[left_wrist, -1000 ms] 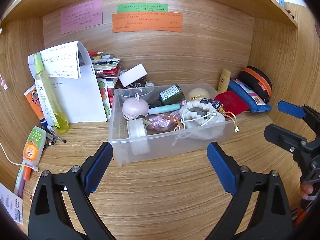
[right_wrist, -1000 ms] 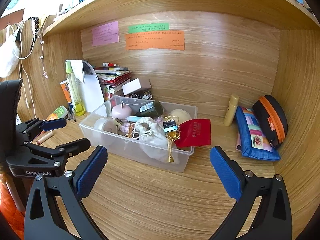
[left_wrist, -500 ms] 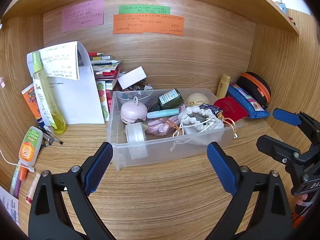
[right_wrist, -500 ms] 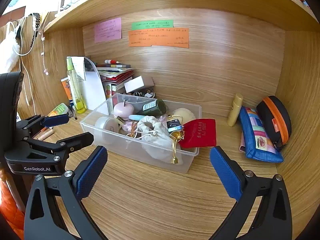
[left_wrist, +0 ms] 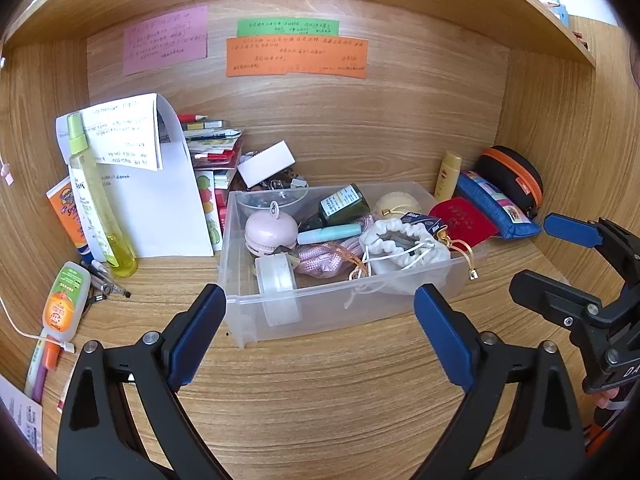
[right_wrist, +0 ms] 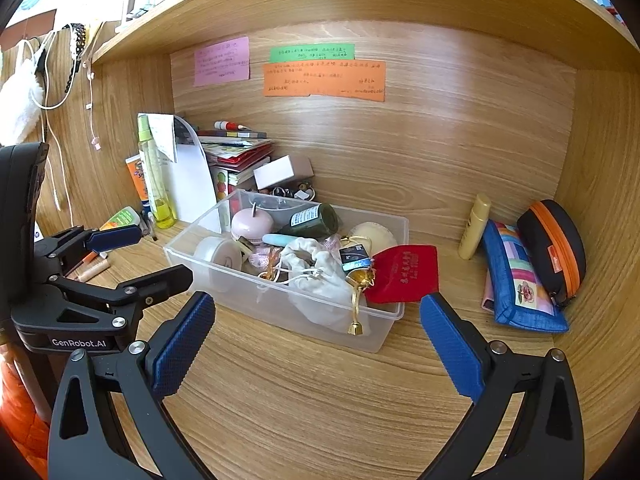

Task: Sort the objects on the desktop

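the left gripper (left_wrist: 320, 312) hovered over the bare wooden desk (left_wrist: 320, 392) just in front of the clear plastic bin (left_wrist: 344, 312), its blue-padded jaws wide apart and holding nothing. the right gripper (right_wrist: 318, 322) hung over the desk too, off to the bin's right front corner, jaws likewise spread wide and empty; in the left view it showed at the right edge (left_wrist: 560, 256), and the left one showed at the left edge of the right view (right_wrist: 132, 256). the bin sat in the middle of the desk, and packed inside it were a pink round case (left_wrist: 270, 232), a dark green bottle (left_wrist: 344, 205), a pale blue tube (left_wrist: 330, 234), a roll of clear tape (left_wrist: 278, 294) leaning against the front wall, a pink mesh pouch (left_wrist: 328, 258), a white drawstring bag (left_wrist: 402, 254) and a cream puff (left_wrist: 394, 204). a red pouch (right_wrist: 402, 274) lay draped over the bin's right rim, half in and half out, with a gold tassel (right_wrist: 355, 308) dangling down the outer wall. right of the bin, against the back wall, a small yellow tube (right_wrist: 474, 226) stood upright, and beside it lay a blue striped pencil case (right_wrist: 518, 276) and a black case with an orange zip (right_wrist: 554, 248). left of the bin stood a tall yellow spray bottle (left_wrist: 96, 204), an orange sunscreen tube (left_wrist: 66, 216), a folded white paper (left_wrist: 156, 200) and a stack of books (left_wrist: 212, 152); a small orange-labelled bottle (left_wrist: 64, 302) lay flat near some pens (left_wrist: 106, 284). coloured notes (left_wrist: 296, 56) were stuck on the back wall.
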A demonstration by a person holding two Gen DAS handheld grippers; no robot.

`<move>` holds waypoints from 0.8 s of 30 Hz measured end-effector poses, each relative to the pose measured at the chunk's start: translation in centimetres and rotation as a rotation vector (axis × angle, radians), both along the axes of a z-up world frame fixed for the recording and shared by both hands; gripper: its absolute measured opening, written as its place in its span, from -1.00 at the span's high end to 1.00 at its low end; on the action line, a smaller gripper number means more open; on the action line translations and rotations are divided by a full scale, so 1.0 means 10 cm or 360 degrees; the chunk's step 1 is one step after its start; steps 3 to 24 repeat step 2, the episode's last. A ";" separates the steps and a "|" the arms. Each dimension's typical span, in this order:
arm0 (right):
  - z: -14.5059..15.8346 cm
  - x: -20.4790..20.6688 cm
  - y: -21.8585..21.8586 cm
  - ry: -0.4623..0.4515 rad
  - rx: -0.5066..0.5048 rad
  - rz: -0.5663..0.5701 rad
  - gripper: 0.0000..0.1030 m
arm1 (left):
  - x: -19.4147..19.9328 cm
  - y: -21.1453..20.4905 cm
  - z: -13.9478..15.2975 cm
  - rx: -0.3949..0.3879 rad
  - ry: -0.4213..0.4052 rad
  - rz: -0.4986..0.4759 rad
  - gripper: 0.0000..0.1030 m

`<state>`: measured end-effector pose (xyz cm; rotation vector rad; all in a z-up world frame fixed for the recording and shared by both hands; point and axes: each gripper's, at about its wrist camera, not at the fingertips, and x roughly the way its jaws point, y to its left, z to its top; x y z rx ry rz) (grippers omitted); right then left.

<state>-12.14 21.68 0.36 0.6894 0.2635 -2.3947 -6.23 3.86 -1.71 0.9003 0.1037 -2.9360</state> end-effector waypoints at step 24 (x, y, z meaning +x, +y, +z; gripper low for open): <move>0.00 -0.01 -0.01 0.0000 0.0004 0.0000 -0.99 | 0.00 -0.01 0.00 0.0011 -0.0011 0.0005 -0.87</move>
